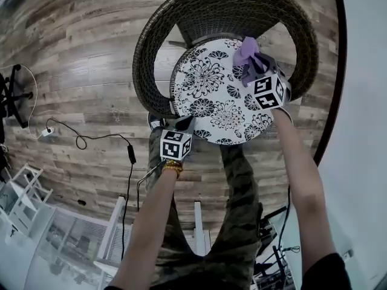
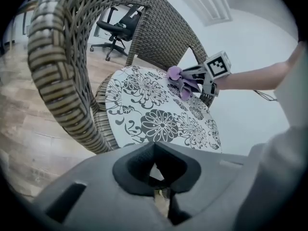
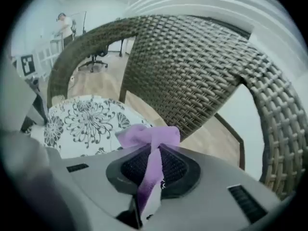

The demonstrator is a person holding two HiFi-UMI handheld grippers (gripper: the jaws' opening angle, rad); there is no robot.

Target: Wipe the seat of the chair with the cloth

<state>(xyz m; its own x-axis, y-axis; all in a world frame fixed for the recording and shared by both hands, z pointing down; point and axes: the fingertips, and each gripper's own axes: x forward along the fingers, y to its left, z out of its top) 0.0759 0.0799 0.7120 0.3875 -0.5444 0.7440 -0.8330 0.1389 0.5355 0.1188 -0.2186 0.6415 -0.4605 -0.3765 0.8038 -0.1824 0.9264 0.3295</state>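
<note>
Cloth [image 3: 150, 137] pinched by right tongs [image 3: 153, 170] over seat [image 1: 208, 92]; left gripper view alone shows left tongs [image 2: 155, 170] pressed together

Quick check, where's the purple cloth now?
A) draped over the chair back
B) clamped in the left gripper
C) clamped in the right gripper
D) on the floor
C: the right gripper view shows the right gripper with its jaws shut on the cloth, which bunches out ahead of them.

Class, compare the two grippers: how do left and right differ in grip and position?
The right gripper is shut on the purple cloth; the left gripper is shut on nothing. The right gripper is over the seat's far side; the left gripper hangs at its near edge. Both bear a marker cube.
</note>
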